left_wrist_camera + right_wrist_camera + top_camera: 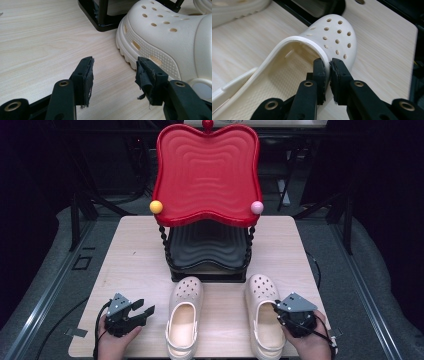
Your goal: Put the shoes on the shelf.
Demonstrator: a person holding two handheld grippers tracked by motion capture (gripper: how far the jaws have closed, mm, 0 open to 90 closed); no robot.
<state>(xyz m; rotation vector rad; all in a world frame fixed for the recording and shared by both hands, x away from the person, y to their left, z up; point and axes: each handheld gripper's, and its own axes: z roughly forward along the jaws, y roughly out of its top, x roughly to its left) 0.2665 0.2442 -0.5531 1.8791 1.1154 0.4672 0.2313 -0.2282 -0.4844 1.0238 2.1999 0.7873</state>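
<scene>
Two cream clogs lie toes-away at the table's near edge, the left clog [184,315] [165,37] and the right clog [263,312] [334,35]. My right gripper [276,308] [329,66] is shut on the right clog's side wall at the opening rim, one pad inside and one outside. My left gripper [142,309] [115,72] rests low over the bare wood just left of the left clog, open with nothing between its fingers. A hand holds each gripper at the near edge.
A two-tier stand sits at the table's middle back, with a red wavy tray [206,170] on top and a black tray [207,245] below. Its black base [105,17] is just beyond the clogs' toes. The wooden table [135,250] ends close on both sides.
</scene>
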